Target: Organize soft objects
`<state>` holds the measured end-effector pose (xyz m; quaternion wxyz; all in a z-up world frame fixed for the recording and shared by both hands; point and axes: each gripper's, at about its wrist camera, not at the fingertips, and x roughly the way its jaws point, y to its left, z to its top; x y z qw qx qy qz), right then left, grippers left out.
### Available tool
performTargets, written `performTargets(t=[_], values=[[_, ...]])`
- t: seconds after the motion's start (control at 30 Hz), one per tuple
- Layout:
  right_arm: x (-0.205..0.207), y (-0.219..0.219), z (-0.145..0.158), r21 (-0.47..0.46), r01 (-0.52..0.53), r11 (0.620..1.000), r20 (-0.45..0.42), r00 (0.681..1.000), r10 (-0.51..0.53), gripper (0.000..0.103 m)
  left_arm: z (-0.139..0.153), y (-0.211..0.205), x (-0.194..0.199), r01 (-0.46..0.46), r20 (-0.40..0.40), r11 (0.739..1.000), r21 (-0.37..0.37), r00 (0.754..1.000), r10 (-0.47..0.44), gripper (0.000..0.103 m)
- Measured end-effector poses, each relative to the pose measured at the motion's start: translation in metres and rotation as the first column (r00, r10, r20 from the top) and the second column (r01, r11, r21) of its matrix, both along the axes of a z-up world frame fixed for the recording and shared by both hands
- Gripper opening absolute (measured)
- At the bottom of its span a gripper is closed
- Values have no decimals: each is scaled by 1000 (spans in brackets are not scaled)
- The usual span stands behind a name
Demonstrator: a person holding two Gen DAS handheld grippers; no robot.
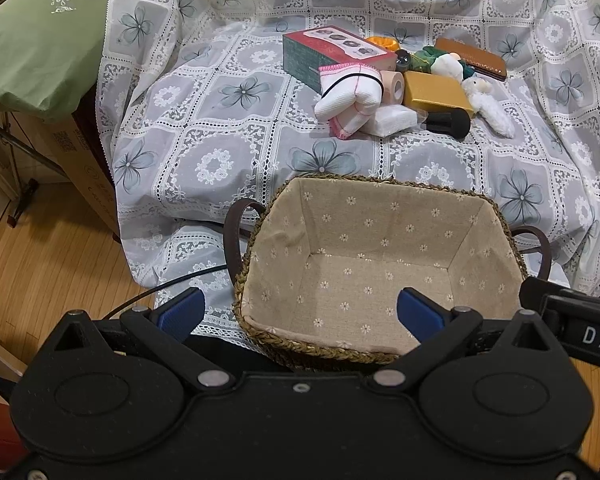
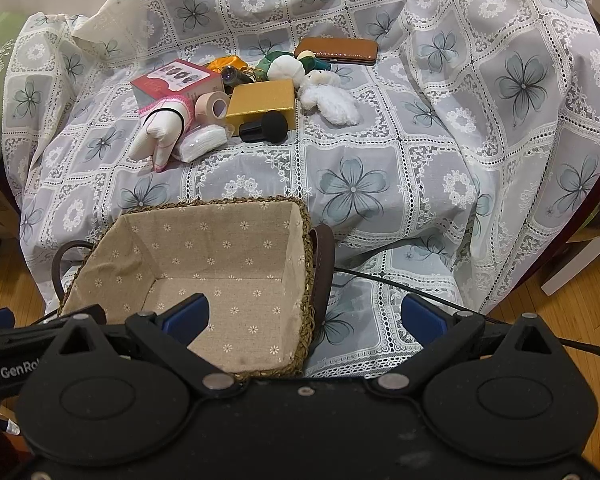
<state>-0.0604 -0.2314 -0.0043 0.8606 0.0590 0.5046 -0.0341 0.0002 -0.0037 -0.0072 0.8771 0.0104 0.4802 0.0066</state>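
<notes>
- Woven seagrass lined with flowered beige cloth makes up the basket (image 1: 380, 256), which is set at the near edge of the lace-covered surface (image 1: 228, 136); it is seen to be empty and is judged to be placed there as the bin for the soft things.
- The task's things are heaped together at twelve o'clock from the basket, well apart from it, soft and hard mixed so that sorting is called for.
- A white cloth bundle (image 1: 350, 100) bound with a black band lies at the near left of the heap, touching a folded white pad (image 1: 392, 120).
- A white plush toy (image 2: 328, 98) is seen at three o'clock of a gold box (image 2: 262, 100), with a green and white plush (image 2: 286, 65) just behind.
- Hard pieces are judged to be left out: a red and green box (image 1: 332, 54), a roll of tape (image 1: 394, 86), a black brush (image 1: 450, 122) and a brown case (image 2: 336, 51).
- The left hand-held gripper (image 1: 300, 312) is held wide apart above the basket's near rim, nothing between its pads.
- The right hand-held gripper (image 2: 306, 316) is likewise spread wide and empty, over the basket's right handle (image 2: 324, 264).
</notes>
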Motion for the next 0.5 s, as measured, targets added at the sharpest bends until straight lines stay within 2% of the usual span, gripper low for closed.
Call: performTargets(t=[0.5], values=[[0, 1, 0, 3, -1, 1000, -4, 1000, 1, 103, -2, 2, -2, -1, -8, 1000, -4, 1000, 1, 99]])
